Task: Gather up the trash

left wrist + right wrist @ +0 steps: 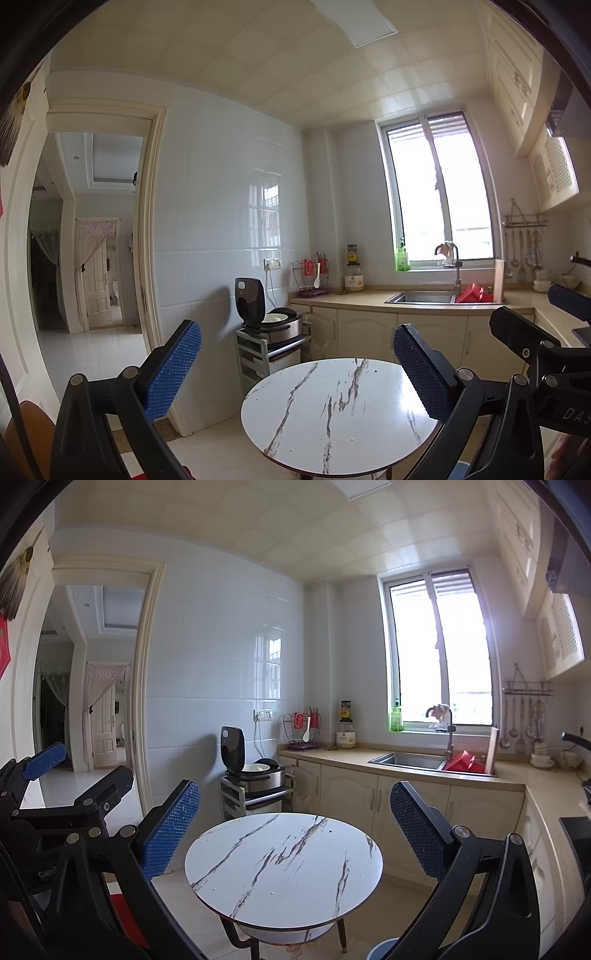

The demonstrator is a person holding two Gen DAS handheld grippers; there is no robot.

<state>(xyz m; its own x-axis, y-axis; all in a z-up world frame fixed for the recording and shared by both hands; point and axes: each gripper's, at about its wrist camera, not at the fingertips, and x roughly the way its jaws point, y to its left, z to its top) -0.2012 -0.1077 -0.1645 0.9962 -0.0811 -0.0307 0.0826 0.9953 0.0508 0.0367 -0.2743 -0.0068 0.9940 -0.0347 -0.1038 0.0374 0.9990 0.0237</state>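
My left gripper (297, 328) is open, its blue pads wide apart with nothing between them, held above a round white marble-pattern table (369, 424). Beside it, my right gripper (294, 786) is open too, over the same table (295, 882). A few tiny specks (272, 892) lie on the tabletop; I cannot tell what they are. The rim of a blue bin (382, 949) shows on the floor at the table's near right. One blue pad (46, 760) of the left gripper shows at the left edge of the right wrist view.
Behind the table, an open rice cooker (255, 770) sits on a small rack. A beige counter with a sink (410, 760) and a red basin (463, 764) runs along the window wall. An open doorway (96, 716) is at the left.
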